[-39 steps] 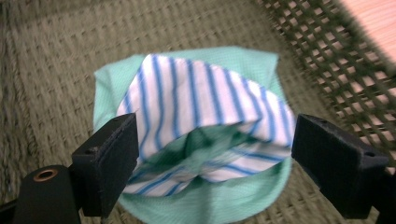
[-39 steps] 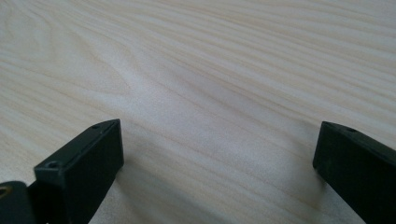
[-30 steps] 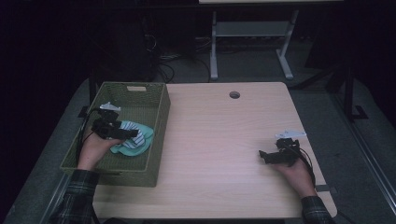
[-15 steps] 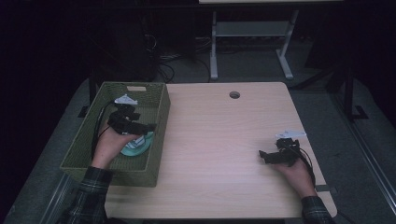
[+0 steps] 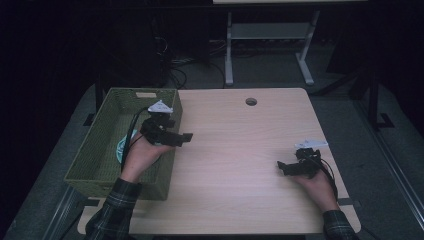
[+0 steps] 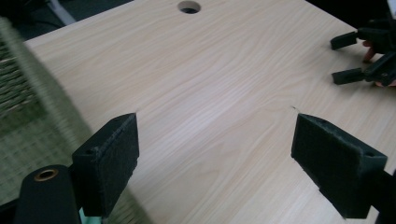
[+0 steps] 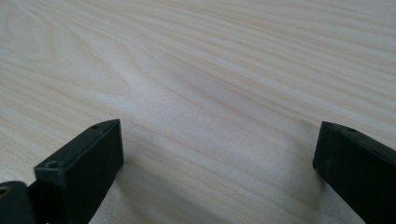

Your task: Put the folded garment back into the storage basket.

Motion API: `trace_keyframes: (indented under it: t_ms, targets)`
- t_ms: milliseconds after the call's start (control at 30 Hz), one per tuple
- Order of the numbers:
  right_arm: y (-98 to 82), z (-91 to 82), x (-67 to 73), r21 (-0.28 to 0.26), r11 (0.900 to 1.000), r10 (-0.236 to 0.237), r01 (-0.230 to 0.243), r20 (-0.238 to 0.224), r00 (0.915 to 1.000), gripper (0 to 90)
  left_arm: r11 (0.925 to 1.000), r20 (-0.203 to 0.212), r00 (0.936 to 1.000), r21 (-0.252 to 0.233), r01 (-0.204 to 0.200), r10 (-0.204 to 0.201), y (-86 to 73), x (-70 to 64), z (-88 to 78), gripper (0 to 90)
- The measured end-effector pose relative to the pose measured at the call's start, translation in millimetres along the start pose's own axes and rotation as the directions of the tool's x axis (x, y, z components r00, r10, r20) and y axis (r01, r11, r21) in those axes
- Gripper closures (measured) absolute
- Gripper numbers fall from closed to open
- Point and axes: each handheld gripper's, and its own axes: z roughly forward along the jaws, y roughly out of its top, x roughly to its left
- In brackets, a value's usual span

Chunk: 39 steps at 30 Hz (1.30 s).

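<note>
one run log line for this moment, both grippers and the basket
left gripper: open, empty, over woven green basket right rim | right gripper: open, empty, low over light wooden table | teal cloth: in basket

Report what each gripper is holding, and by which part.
Nothing is held. The left gripper has its jaws wide apart over bare table beside the basket; the right gripper is open over bare wood.

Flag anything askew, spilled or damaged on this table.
Nothing stands out. The green basket sits square at the table's left edge with a teal cloth inside. The left gripper and right gripper are both open and empty.
</note>
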Motion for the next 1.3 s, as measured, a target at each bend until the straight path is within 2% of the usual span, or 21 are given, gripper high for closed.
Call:
trace_keyframes:
  t_ms: [367, 733, 833, 1000, 1167, 1300]
  targets:
    - [0.0, 0.0, -0.1, 0.000, 1.000, -0.001, 0.001, -0.001, 1.0000, 1.2, 0.9984, 0.038, 0.9977, 0.005, -0.056, 0.056, 0.5, -32.8, 34.0, 14.9]
    - [0.0, 0.0, 0.0, 0.000, 1.000, 0.000, 0.000, 0.000, 1.0000, 1.2, 0.9931, 0.059, 0.9920, 0.030, -0.113, 0.112, -12.8, -61.4, 67.8, 14.9]
    - [-0.1, 0.0, -0.2, 0.000, 1.000, -0.002, 0.002, 0.000, 1.0000, 1.2, 0.9907, 0.057, 0.9900, 0.038, -0.131, 0.129, -18.4, -65.5, 76.5, 14.9]
    - [0.0, 0.0, -0.1, 0.000, 1.000, -0.002, 0.002, 0.000, 1.0000, 1.2, 0.9895, 0.059, 0.9894, 0.050, -0.136, 0.133, -27.8, -69.3, 89.2, 14.8]
    - [-0.1, 0.0, -0.1, 0.000, 1.000, -0.002, 0.002, 0.000, 1.0000, 1.2, 0.9901, 0.043, 0.9910, 0.055, -0.129, 0.127, -37.5, -68.0, 99.3, 14.7]
    - [-0.1, 0.0, -0.2, 0.000, 1.000, -0.003, 0.003, 0.000, 1.0000, 1.2, 0.9916, 0.047, 0.9927, 0.062, -0.114, 0.111, -45.5, -64.7, 105.9, 14.7]
